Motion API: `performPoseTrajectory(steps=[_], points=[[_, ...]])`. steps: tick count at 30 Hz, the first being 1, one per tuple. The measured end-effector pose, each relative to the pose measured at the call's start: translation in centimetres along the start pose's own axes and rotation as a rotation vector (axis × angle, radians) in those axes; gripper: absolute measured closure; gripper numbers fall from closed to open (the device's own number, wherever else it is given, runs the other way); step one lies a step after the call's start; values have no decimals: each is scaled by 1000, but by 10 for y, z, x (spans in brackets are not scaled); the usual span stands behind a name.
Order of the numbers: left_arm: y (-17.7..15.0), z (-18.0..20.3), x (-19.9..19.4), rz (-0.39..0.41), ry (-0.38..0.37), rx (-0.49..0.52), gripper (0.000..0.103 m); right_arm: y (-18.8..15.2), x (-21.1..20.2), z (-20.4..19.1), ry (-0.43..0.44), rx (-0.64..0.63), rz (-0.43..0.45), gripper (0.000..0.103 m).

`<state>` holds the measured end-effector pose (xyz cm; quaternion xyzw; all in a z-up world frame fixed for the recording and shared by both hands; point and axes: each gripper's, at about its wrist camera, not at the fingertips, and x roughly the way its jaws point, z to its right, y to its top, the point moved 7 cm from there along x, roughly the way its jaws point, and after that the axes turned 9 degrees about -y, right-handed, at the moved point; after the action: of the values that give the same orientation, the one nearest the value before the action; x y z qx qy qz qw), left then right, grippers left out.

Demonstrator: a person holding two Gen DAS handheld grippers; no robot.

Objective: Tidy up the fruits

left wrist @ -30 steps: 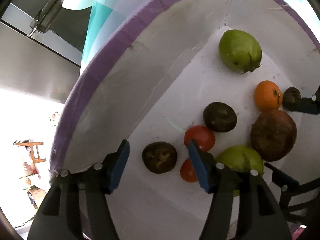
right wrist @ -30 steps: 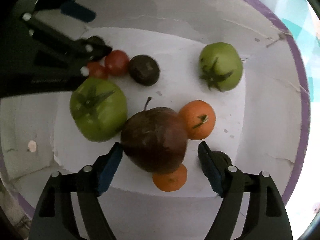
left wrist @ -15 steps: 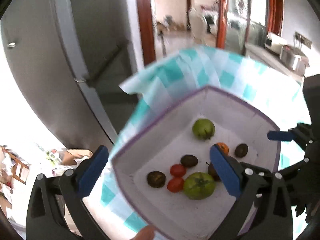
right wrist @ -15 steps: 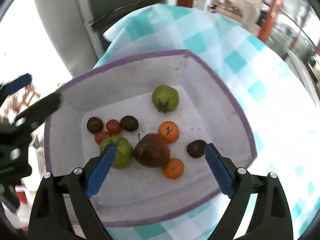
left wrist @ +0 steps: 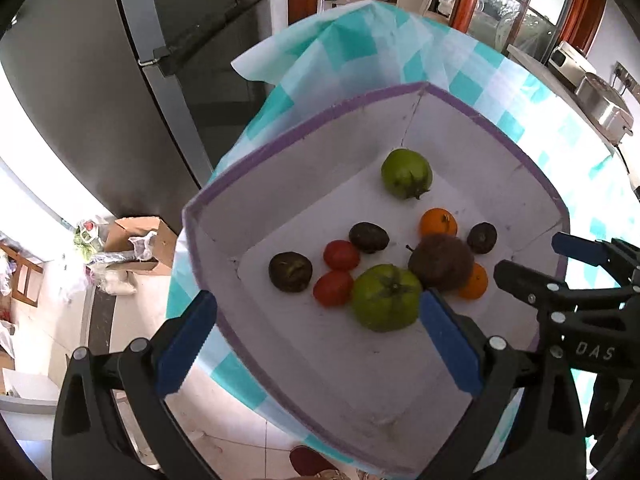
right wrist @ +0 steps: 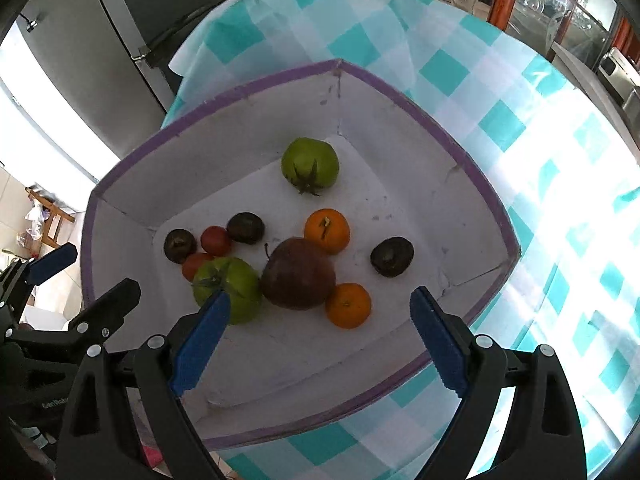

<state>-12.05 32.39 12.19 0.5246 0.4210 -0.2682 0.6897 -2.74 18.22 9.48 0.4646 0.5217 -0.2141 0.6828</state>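
A white box with a purple rim (left wrist: pixel 280 142) (right wrist: pixel 240 90) holds loose fruit on a checked table. Inside lie two green tomatoes (left wrist: pixel 386 296) (right wrist: pixel 310 164), two red tomatoes (left wrist: pixel 340 255) (right wrist: pixel 216 240), two oranges (left wrist: pixel 438 222) (right wrist: pixel 347 305), a large dark red fruit (left wrist: pixel 440 262) (right wrist: pixel 298 274) and three small dark fruits (left wrist: pixel 290 271) (right wrist: pixel 392 257). My left gripper (left wrist: pixel 316 340) hangs open above the box's near left side with nothing between its fingers. My right gripper (right wrist: pixel 318 338) hangs open above the near edge, also empty. Each gripper shows in the other's view (left wrist: pixel 568 264) (right wrist: pixel 80 280).
The teal and white checked cloth (right wrist: pixel 500 120) covers the table to the right of the box. A grey refrigerator (left wrist: pixel 100 80) stands close behind the table's left end. A cardboard box (left wrist: pixel 140 240) and bags lie on the tiled floor at the left.
Both grippers have lifted out of the box, where they hung close over the fruit, and their jaws have spread wider. The whole box and table have come into view.
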Motion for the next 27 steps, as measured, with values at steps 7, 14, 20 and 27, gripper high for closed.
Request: performPoseTrajectory(steps=[7,14,20,27], points=[[0,6,15,-17,40,3,2,9,4,11,28,2,15,15],[6,14,19,-8,50,3,2,15,8,14,31,-27,30,15],[14,16,25,-1,48,16,2,20,18,15,39,-30,31,15],[18,1,32,22,102,-3,2,24,28,11,10,-31,42,15]])
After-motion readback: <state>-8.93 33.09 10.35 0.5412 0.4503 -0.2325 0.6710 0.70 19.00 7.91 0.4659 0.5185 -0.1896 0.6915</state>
